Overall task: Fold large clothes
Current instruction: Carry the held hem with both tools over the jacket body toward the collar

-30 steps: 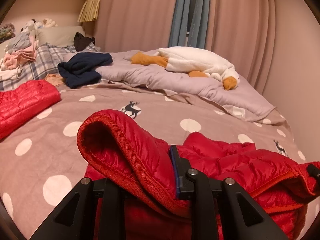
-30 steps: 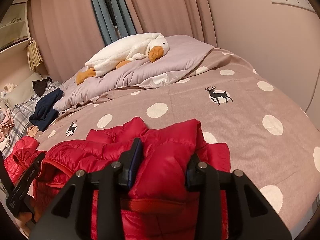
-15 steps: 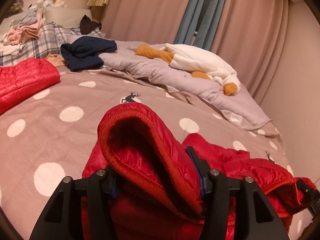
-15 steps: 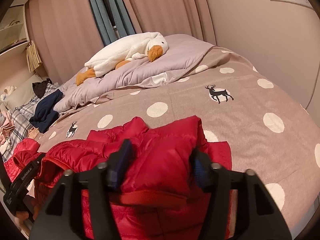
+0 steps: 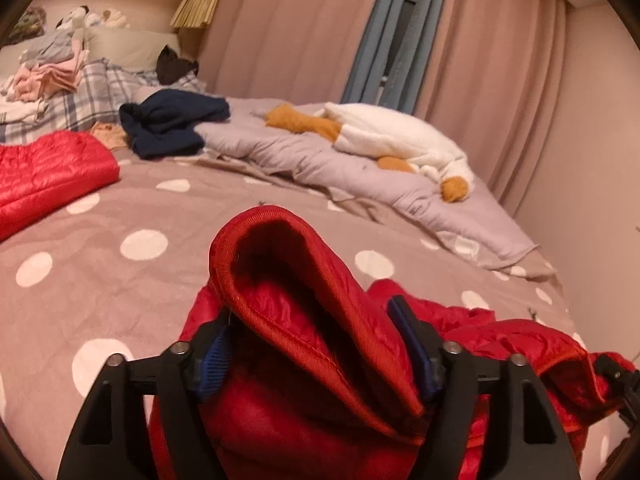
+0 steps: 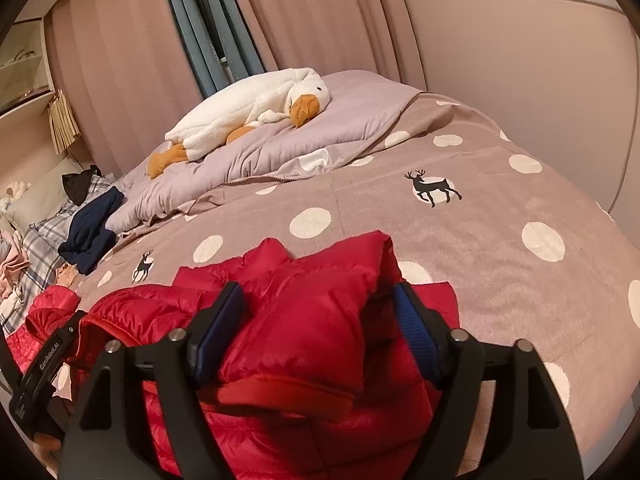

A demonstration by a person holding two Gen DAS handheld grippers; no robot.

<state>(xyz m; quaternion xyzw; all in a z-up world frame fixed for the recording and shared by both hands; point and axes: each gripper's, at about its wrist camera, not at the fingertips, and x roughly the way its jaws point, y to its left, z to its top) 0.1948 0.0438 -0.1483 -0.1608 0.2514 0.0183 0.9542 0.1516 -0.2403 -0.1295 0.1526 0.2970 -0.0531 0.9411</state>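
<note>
Red puffer jacket bunched up on the polka-dot bed

The left gripper (image 5: 316,344) has its fingers spread wide around a sleeve cuff (image 5: 280,280) of the red puffer jacket (image 6: 312,320). The right gripper (image 6: 316,320) is spread too, padding sitting loose between. Jacket lies at the near edge of the bedspread (image 6: 460,240), goose plush (image 6: 248,116) beyond.

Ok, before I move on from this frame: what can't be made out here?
- Left gripper, left wrist view: jacket fabric bulges between the spread fingers; whether the pads press it is hidden.
- Right gripper, right wrist view: same, behind the jacket.
- Jacket's lower half: cut off by both bottom edges.
- Folded pile, left wrist view: too small and blurred to count.
</note>
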